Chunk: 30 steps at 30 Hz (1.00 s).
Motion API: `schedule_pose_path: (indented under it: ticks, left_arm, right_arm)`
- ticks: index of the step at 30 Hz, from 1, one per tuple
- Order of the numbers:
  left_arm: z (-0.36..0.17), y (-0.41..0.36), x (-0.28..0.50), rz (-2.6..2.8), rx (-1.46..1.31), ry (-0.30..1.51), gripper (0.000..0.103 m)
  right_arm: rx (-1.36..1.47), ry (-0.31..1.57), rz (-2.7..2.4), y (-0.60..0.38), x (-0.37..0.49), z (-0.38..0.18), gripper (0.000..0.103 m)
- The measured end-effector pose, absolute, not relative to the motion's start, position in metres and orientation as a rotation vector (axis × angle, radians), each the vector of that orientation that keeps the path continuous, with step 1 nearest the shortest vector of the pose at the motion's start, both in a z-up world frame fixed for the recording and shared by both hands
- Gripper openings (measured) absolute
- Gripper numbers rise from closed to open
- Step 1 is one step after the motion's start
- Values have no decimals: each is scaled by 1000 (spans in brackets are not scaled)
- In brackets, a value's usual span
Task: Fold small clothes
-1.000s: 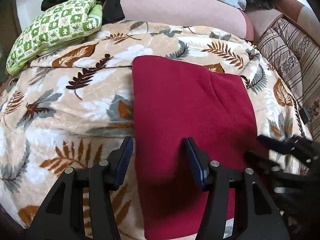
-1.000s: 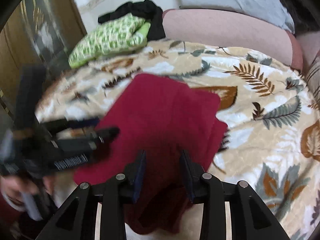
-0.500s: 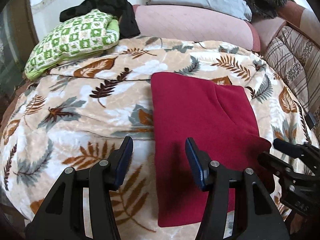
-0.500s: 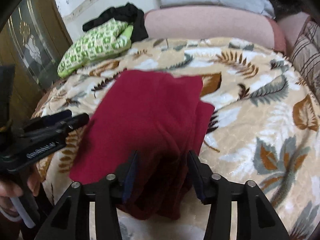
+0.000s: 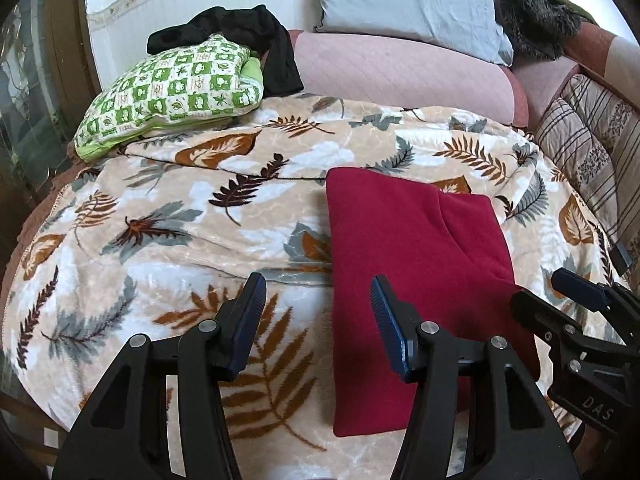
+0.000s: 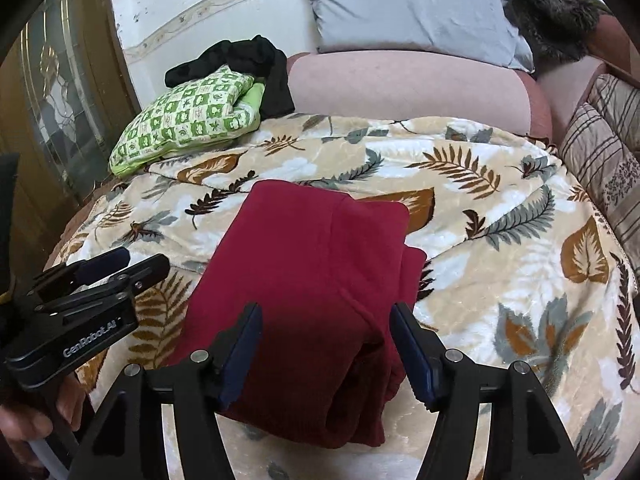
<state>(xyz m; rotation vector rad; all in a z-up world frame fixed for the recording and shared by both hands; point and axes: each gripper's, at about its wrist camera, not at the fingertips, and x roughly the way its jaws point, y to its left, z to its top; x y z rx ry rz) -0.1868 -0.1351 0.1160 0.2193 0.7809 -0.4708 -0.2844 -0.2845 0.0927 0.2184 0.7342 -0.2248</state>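
So in the left wrist view, the left hand-held gripper [image 5: 318,312] hangs over the near edge of the bed, jaws fairly wide with nothing between them, just the leaf-print blanket [image 5: 168,240] and the left edge of the red garment [image 5: 408,240] showing through the gap. The garment lies flat on the blanket in a neat rectangle with a second layer peeking out on its right side, so I'd say the fold is basically done and it's been laid there to sit. The right hand-held gripper [image 5: 568,292] pokes in from the right edge, near the garment's right side, not gripping it as far as I can tell.

Right wrist view: the right hand-held gripper [image 6: 326,344] sits above the garment's near corner [image 6: 312,280]. Its jaws have just been opening and the pads stand clear of the cloth on both sides, so that looks like a release to me. The stacked layers are thicker at this corner, a bit rumpled underneath. The left gripper [image 6: 108,268] shows at the left, held in a hand [image 6: 36,424], off the cloth.

Green checked pillow [image 6: 188,116] and black clothing [image 6: 244,64] are piled well apart at the back, out of the folding space.
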Motion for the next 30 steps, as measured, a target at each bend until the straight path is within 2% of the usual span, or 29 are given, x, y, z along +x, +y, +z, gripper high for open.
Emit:
schedule_pose_path:
  ticks: [30]
  left_arm:
    - [111,-137,-186,-460,232,795,54]
  right_arm:
    - [243,785,-249,-286,-273,78,65]
